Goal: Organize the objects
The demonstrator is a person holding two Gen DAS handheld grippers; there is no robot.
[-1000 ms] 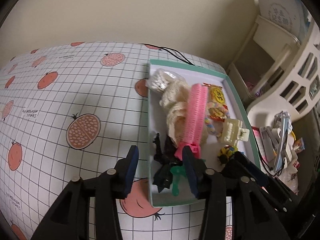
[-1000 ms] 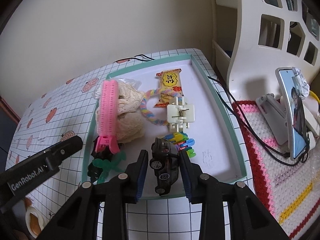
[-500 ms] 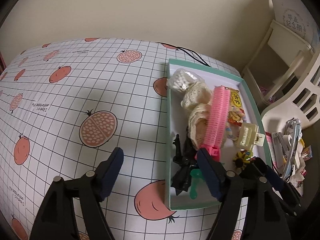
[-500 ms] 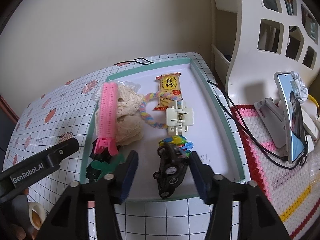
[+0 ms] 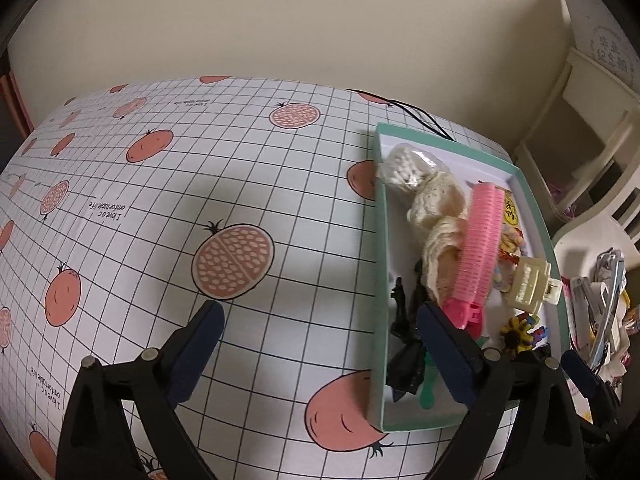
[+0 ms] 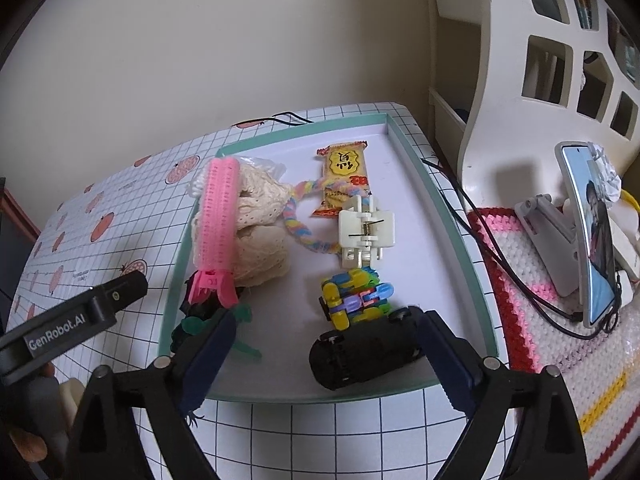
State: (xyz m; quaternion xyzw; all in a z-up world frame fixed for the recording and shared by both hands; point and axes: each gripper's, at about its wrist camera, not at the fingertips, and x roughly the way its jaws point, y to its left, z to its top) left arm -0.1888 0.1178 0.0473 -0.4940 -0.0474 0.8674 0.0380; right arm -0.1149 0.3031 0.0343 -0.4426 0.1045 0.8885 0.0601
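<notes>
A teal tray point(image 6: 304, 132) holds a pink hair roller point(image 6: 218, 216) on cream lace point(image 6: 260, 236), a yellow snack packet point(image 6: 344, 176), a cream claw clip point(image 6: 366, 228), coloured clips point(image 6: 356, 296) and a black toy car point(image 6: 360, 352). The car lies tipped near the tray's front edge, between the spread fingers of my right gripper point(image 6: 326, 336), which is open and not gripping it. My left gripper point(image 5: 320, 340) is open and holds nothing. It hangs over the tablecloth and the left wall of the tray point(image 5: 416, 420), with one finger by black and green clips point(image 5: 408, 360).
A fruit-print grid tablecloth point(image 5: 160, 200) covers the table left of the tray. To the right are a phone on a stand point(image 6: 592, 232), a crocheted mat point(image 6: 540, 320), a black cable point(image 6: 480, 240) and a white shelf unit point(image 6: 540, 60). A wall stands behind.
My right gripper opened and let go of the black car, which now lies tipped in the tray. My left gripper opened wider and drew back to the left.
</notes>
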